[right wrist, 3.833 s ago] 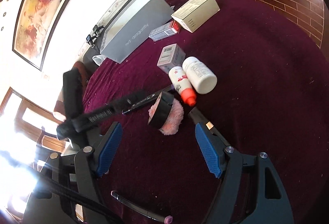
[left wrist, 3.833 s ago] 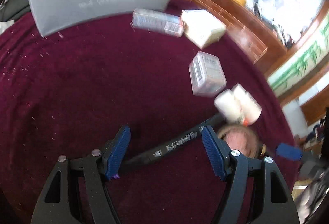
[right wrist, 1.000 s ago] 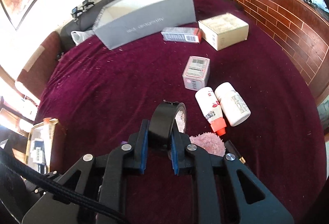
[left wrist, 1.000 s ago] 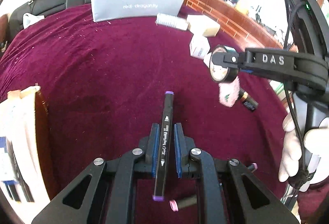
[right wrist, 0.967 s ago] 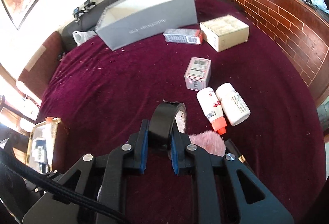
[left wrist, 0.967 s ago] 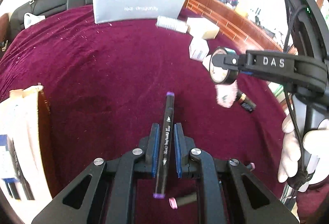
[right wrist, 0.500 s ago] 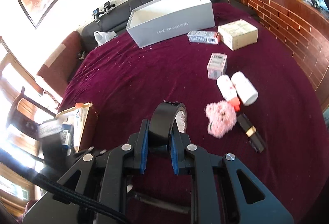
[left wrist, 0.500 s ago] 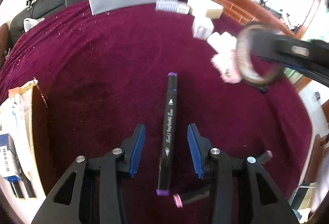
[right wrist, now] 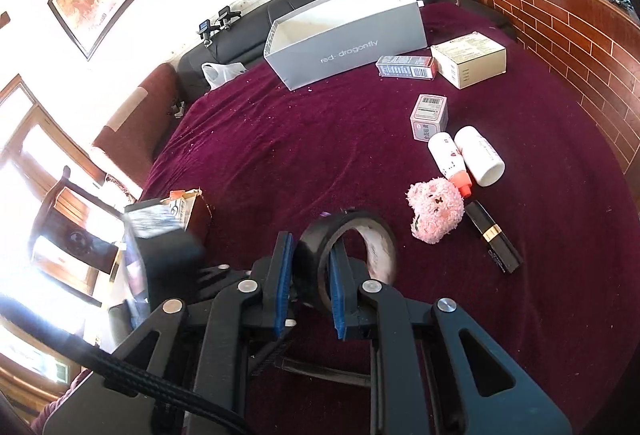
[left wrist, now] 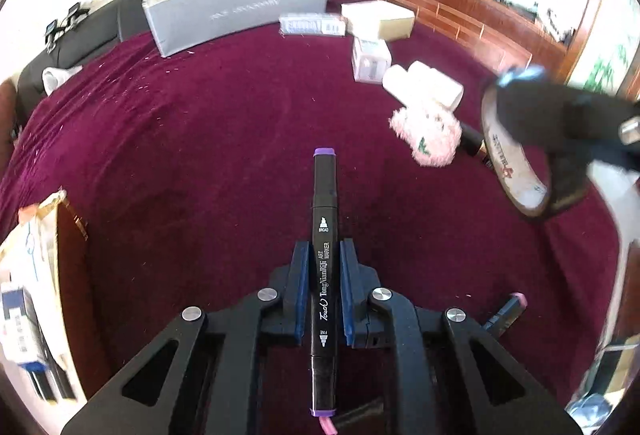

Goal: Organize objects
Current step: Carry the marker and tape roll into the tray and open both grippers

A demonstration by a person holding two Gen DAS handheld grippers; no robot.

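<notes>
A black art marker (left wrist: 324, 195) with purple ends lies lengthwise between the blue pads of my left gripper (left wrist: 323, 255). The jaws are closing and the pads press on its barrel, above the maroon cloth (left wrist: 200, 139). My right gripper (right wrist: 310, 247) is shut on the wall of a black tape roll (right wrist: 360, 235), held upright off the cloth. In the left wrist view the tape roll (left wrist: 516, 171) shows blurred at the right. An open grey box (right wrist: 348, 39) stands at the far side.
A pink plush (right wrist: 436, 207), two white bottles (right wrist: 480, 155), a black tube (right wrist: 496, 239) and small cartons (right wrist: 429, 111) lie at the right. A cardboard box (left wrist: 32, 275) with items sits at the left edge. A pink-capped marker (left wrist: 506, 311) lies near me.
My left jaws opened around the marker half a second ago and have closed on it again. The right gripper with the tape roll has drifted right and lower in the left view.
</notes>
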